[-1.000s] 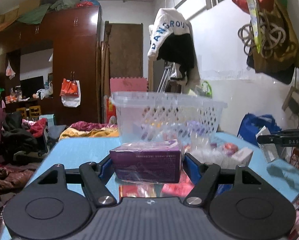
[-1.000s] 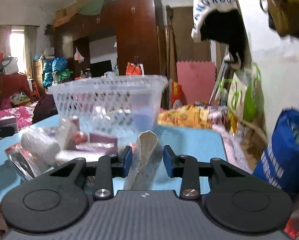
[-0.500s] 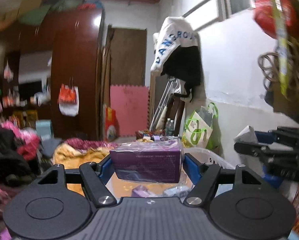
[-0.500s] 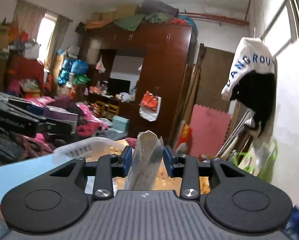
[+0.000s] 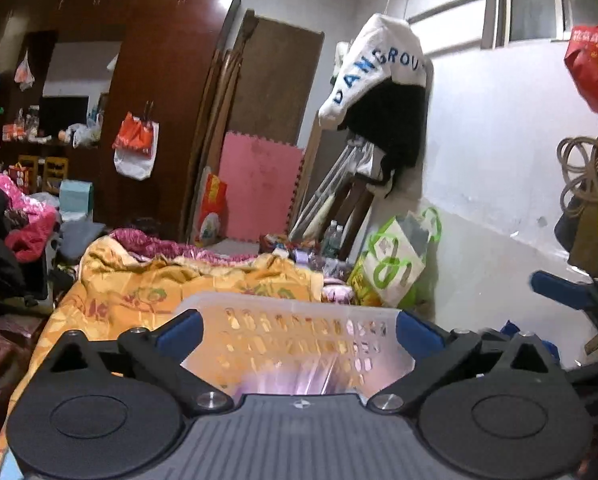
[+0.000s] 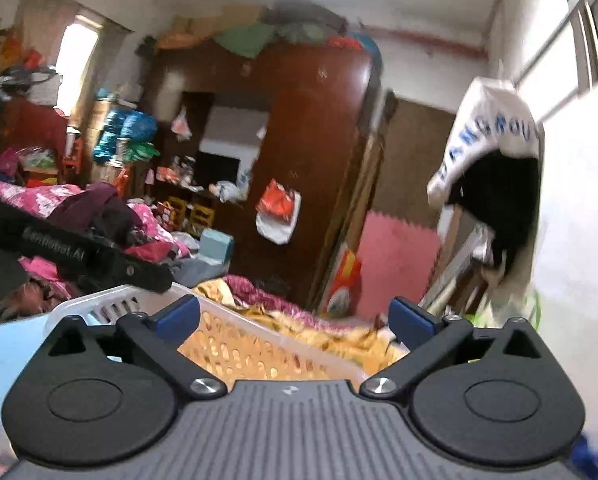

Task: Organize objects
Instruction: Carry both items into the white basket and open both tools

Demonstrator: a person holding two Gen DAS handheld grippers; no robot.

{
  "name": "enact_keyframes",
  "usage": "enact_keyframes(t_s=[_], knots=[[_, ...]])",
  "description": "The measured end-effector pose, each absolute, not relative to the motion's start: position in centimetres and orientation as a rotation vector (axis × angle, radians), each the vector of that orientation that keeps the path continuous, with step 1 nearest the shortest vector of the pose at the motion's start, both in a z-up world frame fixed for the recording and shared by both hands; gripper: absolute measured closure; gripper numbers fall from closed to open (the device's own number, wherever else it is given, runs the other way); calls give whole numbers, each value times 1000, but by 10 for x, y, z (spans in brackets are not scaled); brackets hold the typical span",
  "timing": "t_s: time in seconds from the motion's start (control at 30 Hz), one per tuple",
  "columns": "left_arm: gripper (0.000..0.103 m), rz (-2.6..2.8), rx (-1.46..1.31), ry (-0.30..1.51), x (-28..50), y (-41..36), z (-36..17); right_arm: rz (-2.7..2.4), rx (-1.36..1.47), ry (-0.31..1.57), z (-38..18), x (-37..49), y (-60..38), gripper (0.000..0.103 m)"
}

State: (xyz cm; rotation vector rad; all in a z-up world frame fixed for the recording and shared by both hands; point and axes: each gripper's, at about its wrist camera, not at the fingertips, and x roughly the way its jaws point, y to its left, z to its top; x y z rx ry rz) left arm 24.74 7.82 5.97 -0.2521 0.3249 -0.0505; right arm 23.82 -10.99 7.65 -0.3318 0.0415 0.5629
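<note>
- The left gripper point(image 5: 297, 330) is above the white perforated basket point(image 5: 299, 332); its jaws are opening, spread wide, with nothing pressed between the blue pads point(image 5: 179, 330).
- Just below that gripper, at the near edge of the left wrist view, a blurred purple shape point(image 5: 287, 384) shows inside the basket; what it is cannot be told from the blur.
- The right gripper point(image 6: 295, 318) is also over the basket point(image 6: 235, 344), nearer its right end; its jaws are opening too, and no object sits between the pads point(image 6: 413, 316).
- In the right wrist view the left gripper's black arm point(image 6: 79, 256) reaches in from the left above the basket's far-left rim.
- In the left wrist view a blue pad of the right gripper point(image 5: 559, 290) shows at the right edge, near the white wall.
- A strip of light blue tabletop point(image 6: 15, 344) is visible left of the basket.
- Beyond the basket lies an orange patterned blanket point(image 5: 139, 292) on a bed.
- Farther off stand a dark red wardrobe point(image 5: 171, 80), a pink foam mat point(image 5: 259, 188) leaning upright, and a white and black garment point(image 5: 383, 92) hanging on the right wall.
</note>
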Motion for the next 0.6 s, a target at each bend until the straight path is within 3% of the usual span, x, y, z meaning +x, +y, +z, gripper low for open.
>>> enact_keyframes(t_s=[0.23, 0.33, 0.6], knots=[[0, 1, -134, 300, 191, 79, 60, 482, -221, 118, 68, 195, -149, 0], [2, 54, -55, 240, 132, 86, 36, 479, -198, 92, 43, 161, -175, 0], [4, 71, -2, 243, 35, 86, -23, 665, -33, 265, -40, 95, -218, 0]])
